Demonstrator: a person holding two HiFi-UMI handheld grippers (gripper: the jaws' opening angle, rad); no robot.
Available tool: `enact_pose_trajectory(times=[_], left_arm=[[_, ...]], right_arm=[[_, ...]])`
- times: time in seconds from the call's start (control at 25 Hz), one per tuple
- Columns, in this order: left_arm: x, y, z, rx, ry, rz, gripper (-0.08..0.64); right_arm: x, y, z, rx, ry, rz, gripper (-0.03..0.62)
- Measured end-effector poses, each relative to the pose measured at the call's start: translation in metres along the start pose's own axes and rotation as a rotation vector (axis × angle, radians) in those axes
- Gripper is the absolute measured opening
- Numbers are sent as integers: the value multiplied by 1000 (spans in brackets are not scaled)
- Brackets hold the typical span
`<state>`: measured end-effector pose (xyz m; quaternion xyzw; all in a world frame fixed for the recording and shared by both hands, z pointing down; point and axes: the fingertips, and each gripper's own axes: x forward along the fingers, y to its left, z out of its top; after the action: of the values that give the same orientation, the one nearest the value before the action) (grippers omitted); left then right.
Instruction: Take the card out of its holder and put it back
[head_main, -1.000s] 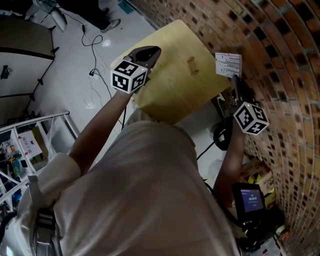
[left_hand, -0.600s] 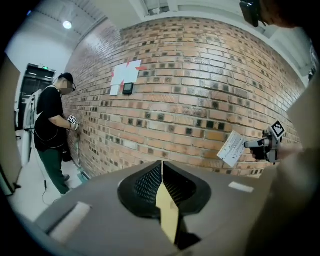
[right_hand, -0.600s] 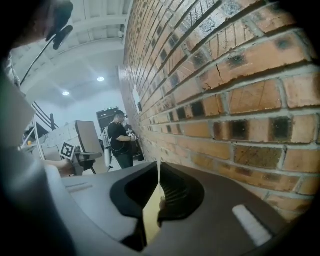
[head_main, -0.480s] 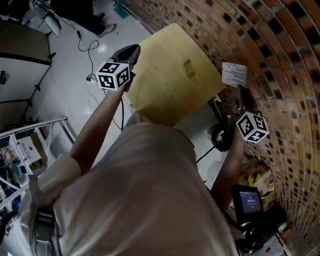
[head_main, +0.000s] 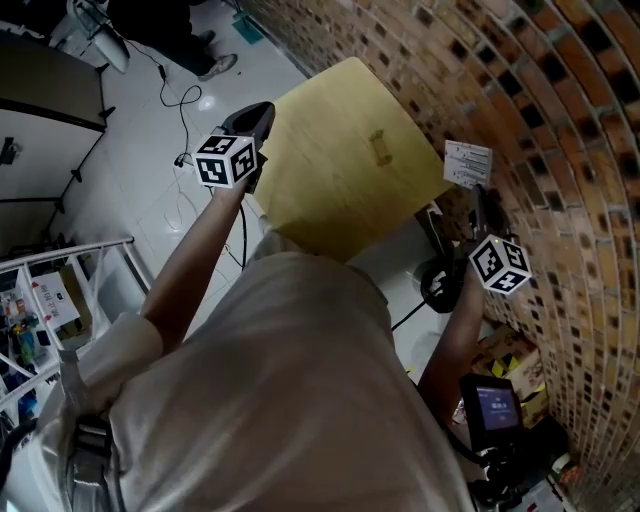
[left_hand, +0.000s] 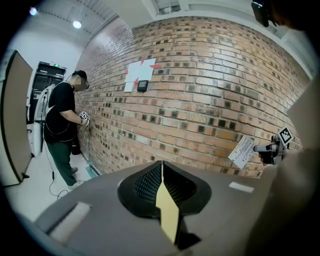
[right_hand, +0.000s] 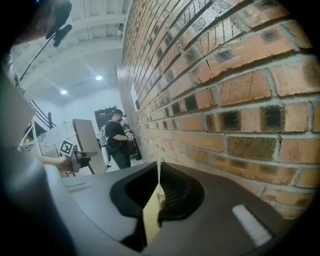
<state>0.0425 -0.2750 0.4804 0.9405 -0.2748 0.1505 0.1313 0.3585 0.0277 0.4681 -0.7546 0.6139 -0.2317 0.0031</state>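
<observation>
R claw (head_main: 474, 192) clamped on white card (head_main: 467, 163), clear of yellow holder (head_main: 340, 190), near brick wall (head_main: 560, 120). L claw (left_hand: 162, 167) pinches holder edge. Removal looks done imo; next I'd line card w/ opening & slide in.

Right gripper (right_hand: 159, 169): jaws closed on a thin card (right_hand: 151, 214), which stands upright between them and is seen edge-on. A brick wall (right_hand: 225, 90) runs close along the right side, and a person in black (right_hand: 116, 137) stands beside it far down the room. Left gripper (right_hand: 92, 154) is at the left edge, well apart from the card, and too small to read its jaws.
</observation>
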Motion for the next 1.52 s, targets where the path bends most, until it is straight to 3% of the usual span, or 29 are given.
enact_pose_trajectory(times=[0.56, 0.72, 0.84, 1.04, 1.52], left_arm=[[-7, -10, 11, -21, -70, -49, 71], [-4, -9, 1, -20, -35, -22, 21], [-1, -13, -4, -40, -21, -33, 35], [2, -33, -13, -10, 12, -72, 52], [9, -73, -53, -13, 136, -162, 89]], right_arm=[[6, 4, -4, -25, 11, 10, 15], [9, 3, -10, -18, 22, 13, 15], [15, 5, -14, -17, 35, 23, 15], [33, 7, -27, -23, 72, 48, 15], [116, 20, -66, -83, 205, 126, 15]])
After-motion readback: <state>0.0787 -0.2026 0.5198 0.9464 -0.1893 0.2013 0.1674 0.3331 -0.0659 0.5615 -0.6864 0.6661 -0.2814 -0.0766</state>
